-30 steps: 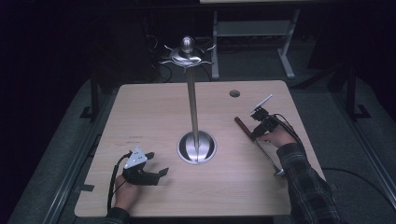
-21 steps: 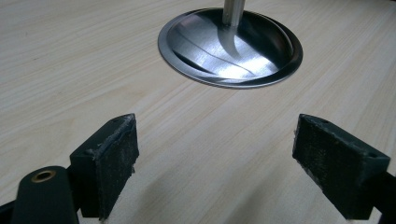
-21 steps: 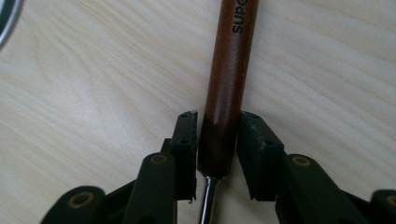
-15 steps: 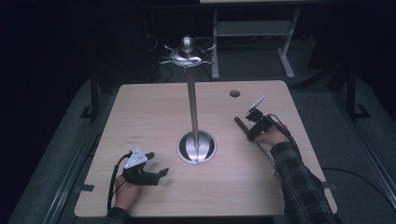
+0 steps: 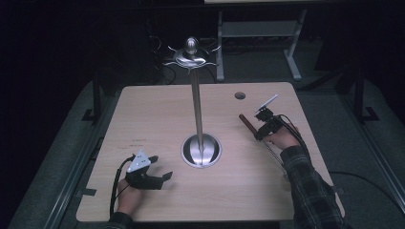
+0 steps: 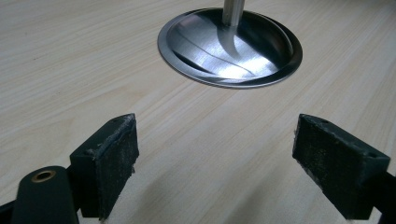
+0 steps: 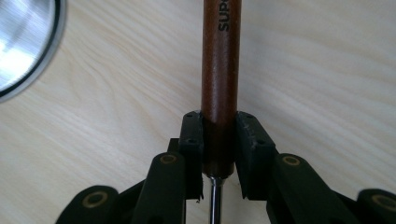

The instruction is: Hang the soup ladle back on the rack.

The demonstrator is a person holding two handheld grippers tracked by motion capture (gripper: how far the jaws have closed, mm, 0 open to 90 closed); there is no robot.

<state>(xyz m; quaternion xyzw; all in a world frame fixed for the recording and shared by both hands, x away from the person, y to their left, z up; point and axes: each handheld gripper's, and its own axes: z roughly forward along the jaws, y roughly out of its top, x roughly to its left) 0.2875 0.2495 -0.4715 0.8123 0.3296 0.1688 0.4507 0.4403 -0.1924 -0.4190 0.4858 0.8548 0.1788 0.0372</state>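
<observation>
We grip a wooden-handled tool (image 7: pixel 221 70) near the desk's (image 5: pixel 157 109) right edge.
Our right gripper's (image 7: pixel 219 149) fingers have just been closing and now clamp the handle, which points diagonally away-left. The tall metal stand (image 5: pixel 200 150) sits mid-desk; our left gripper (image 6: pixel 233 158) gapes wide, with bare wood around.

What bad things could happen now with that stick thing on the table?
1. The right hand-held gripper has just been closing on the brown handle near its end by the thin metal shaft, so when lifted the tool might tip or swing.
2. The tall metal stand is close by; a swinging tool could knock it.
3. The left hand-held gripper is open, holding nothing, so it cannot steady anything.
</observation>
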